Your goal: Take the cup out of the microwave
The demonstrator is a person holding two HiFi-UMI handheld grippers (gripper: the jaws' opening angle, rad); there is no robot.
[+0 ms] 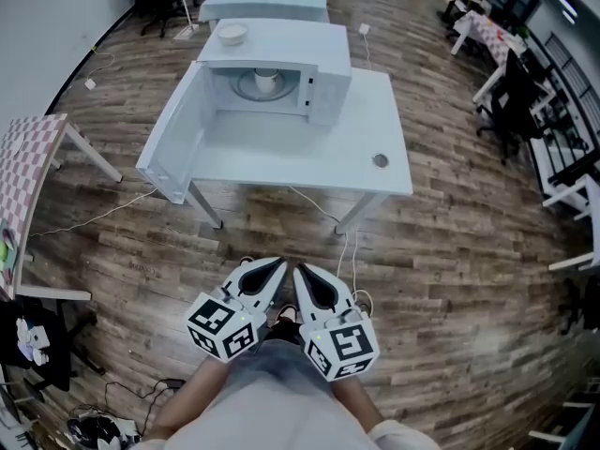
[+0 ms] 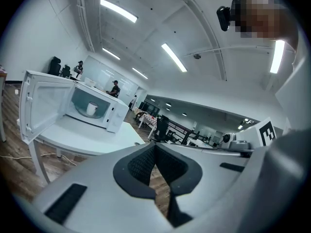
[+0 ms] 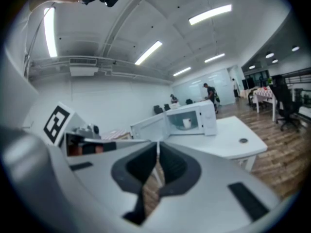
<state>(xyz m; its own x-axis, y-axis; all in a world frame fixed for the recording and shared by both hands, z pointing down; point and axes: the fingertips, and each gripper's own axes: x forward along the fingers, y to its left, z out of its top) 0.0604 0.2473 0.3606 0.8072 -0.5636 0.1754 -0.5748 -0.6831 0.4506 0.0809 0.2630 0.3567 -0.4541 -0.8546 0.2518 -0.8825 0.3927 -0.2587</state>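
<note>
A white microwave (image 1: 323, 59) stands on a white table (image 1: 375, 120) with its door (image 1: 173, 134) swung wide open to the left. Inside it a white cup (image 1: 266, 81) sits on the turntable; the cup (image 2: 92, 108) also shows in the left gripper view and the cup (image 3: 186, 123) in the right gripper view. Both grippers are held close to the person's body, well short of the table. My left gripper (image 1: 281, 263) is shut with nothing in it, and my right gripper (image 1: 298, 270) beside it is also shut and empty.
A small white bowl (image 1: 232, 34) rests on top of the microwave. A round cable hole (image 1: 380, 160) marks the table's right part. Cables trail over the wooden floor under the table. A checkered table (image 1: 23, 172) stands at the left, desks and office chairs at the right.
</note>
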